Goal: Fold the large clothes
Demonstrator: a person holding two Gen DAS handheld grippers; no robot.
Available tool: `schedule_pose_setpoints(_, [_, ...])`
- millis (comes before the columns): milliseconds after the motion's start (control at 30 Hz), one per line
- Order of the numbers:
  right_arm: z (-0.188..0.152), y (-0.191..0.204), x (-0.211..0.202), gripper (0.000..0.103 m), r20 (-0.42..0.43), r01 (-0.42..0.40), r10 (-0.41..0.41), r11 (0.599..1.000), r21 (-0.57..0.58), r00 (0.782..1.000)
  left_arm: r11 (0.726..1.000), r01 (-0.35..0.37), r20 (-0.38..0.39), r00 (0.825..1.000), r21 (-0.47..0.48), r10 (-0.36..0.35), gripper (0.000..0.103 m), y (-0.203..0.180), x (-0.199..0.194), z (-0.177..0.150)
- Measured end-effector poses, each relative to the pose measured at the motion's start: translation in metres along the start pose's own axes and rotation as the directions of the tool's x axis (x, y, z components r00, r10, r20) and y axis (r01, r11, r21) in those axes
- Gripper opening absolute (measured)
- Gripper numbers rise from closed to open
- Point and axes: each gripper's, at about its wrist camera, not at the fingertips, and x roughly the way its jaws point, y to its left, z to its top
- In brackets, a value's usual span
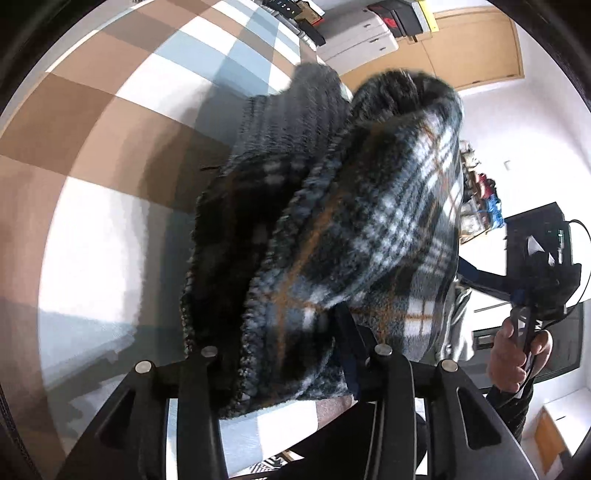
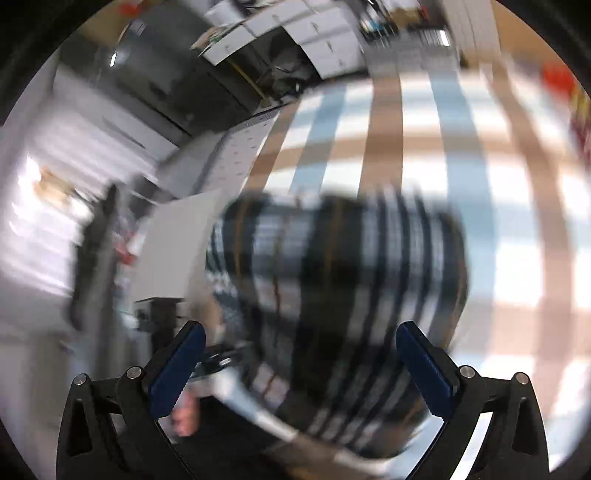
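A thick plaid fleece garment (image 1: pixel 354 206) in dark blue, white and orange is bunched up over the checked tablecloth (image 1: pixel 110 155). My left gripper (image 1: pixel 280 332) has this cloth lying between and over its jaws. Only the right blue pad (image 1: pixel 347 332) shows, and the jaws stand apart around the bunch. In the blurred right wrist view, my right gripper (image 2: pixel 303 354) is wide open above the garment (image 2: pixel 332 280), with nothing between its blue pads (image 2: pixel 177 365).
A person's hand (image 1: pixel 513 358) grips the other gripper's handle at the right. White drawers (image 1: pixel 362 33) and a wooden door (image 1: pixel 476 48) stand beyond the table. A grey perforated surface (image 2: pixel 236 147) and dark equipment (image 2: pixel 177 81) lie past the table's edge.
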Motion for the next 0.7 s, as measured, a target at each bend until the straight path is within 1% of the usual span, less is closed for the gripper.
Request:
schedule_pose_setpoints(33, [-0.004,-0.012,0.0,0.103,0.03,-0.048,0.047,0.998,0.028,0.998,1.0,-0.023,0.005,1.0,0.021,0.023,0.035,-0.006,-0.001,-0.001])
schedule_pose_setpoints(67, [-0.006,-0.021,-0.001,0.103,0.061,-0.098,0.095,0.994,0.048,0.994,0.999,-0.032,0.009,0.999,0.016,0.032,0.035,-0.008,-0.005,-0.001])
schedule_pose_setpoints(100, [-0.007,-0.032,-0.001,0.103,0.094,-0.174,0.167,0.981,0.083,0.982,1.0,-0.023,0.005,1.0,-0.004,0.023,0.034,-0.009,-0.008,0.003])
schedule_pose_setpoints(133, [-0.007,-0.04,-0.001,0.103,0.114,-0.224,0.211,0.968,0.11,0.971,1.0,-0.011,0.005,1.0,-0.026,0.011,0.034,-0.011,-0.015,0.004])
schedule_pose_setpoints(167, [-0.008,-0.052,0.002,0.103,0.137,-0.286,0.267,0.947,0.144,0.954,0.999,-0.003,0.022,1.0,-0.052,0.004,0.034,-0.013,-0.025,0.004])
schedule_pose_setpoints(200, [-0.009,-0.06,0.005,0.103,0.156,-0.337,0.313,0.927,0.163,0.937,0.998,-0.01,0.039,0.999,-0.06,0.012,0.034,-0.016,-0.029,0.004])
schedule_pose_setpoints(267, [-0.012,-0.066,0.006,0.103,0.181,-0.387,0.359,0.91,0.151,0.915,0.998,-0.058,0.124,0.99,-0.012,0.059,0.034,-0.032,-0.061,0.006])
schedule_pose_setpoints(333, [-0.017,-0.068,0.006,0.103,0.208,-0.415,0.386,0.902,0.118,0.899,0.992,-0.113,0.211,0.973,0.06,0.098,0.034,-0.057,-0.089,0.009])
schedule_pose_setpoints(367, [-0.018,-0.069,0.007,0.103,0.217,-0.426,0.397,0.899,0.102,0.892,0.987,-0.123,0.249,0.964,0.103,0.094,0.034,-0.073,-0.1,0.01])
schedule_pose_setpoints(400, [-0.02,-0.07,0.008,0.103,0.224,-0.433,0.406,0.897,0.089,0.886,0.984,-0.117,0.268,0.96,0.133,0.078,0.034,-0.082,-0.104,0.013])
schedule_pose_setpoints(433, [-0.022,-0.071,0.01,0.103,0.234,-0.449,0.421,0.89,0.08,0.876,0.98,-0.088,0.277,0.96,0.18,0.036,0.035,-0.099,-0.108,0.016])
schedule_pose_setpoints(467, [-0.024,-0.073,0.012,0.103,0.242,-0.464,0.435,0.883,0.075,0.867,0.975,-0.042,0.258,0.966,0.218,-0.016,0.035,-0.114,-0.105,0.021])
schedule_pose_setpoints(500, [-0.025,-0.075,0.013,0.103,0.251,-0.484,0.454,0.873,0.07,0.855,0.972,-0.016,0.24,0.97,0.234,-0.042,0.042,-0.11,-0.107,0.026])
schedule_pose_setpoints(533, [-0.025,-0.08,0.014,0.103,0.262,-0.511,0.48,0.857,0.066,0.837,0.968,0.006,0.213,0.975,0.251,-0.062,0.047,-0.122,-0.093,0.032])
schedule_pose_setpoints(600, [-0.03,-0.086,0.013,0.103,0.268,-0.55,0.515,0.833,0.069,0.814,0.964,0.006,0.166,0.985,0.265,-0.052,0.048,-0.126,-0.066,0.045])
schedule_pose_setpoints(633, [-0.03,-0.089,0.013,0.103,0.264,-0.564,0.53,0.822,0.074,0.806,0.965,-0.004,0.146,0.989,0.262,-0.036,0.048,-0.127,-0.045,0.055])
schedule_pose_setpoints(667, [-0.03,-0.092,0.014,0.103,0.26,-0.577,0.542,0.813,0.079,0.799,0.967,-0.013,0.135,0.991,0.253,-0.022,0.048,-0.125,-0.031,0.063])
schedule_pose_setpoints(700, [-0.031,-0.094,0.014,0.103,0.256,-0.589,0.554,0.804,0.082,0.792,0.972,-0.023,0.131,0.991,0.233,-0.008,0.048,-0.115,-0.024,0.069])
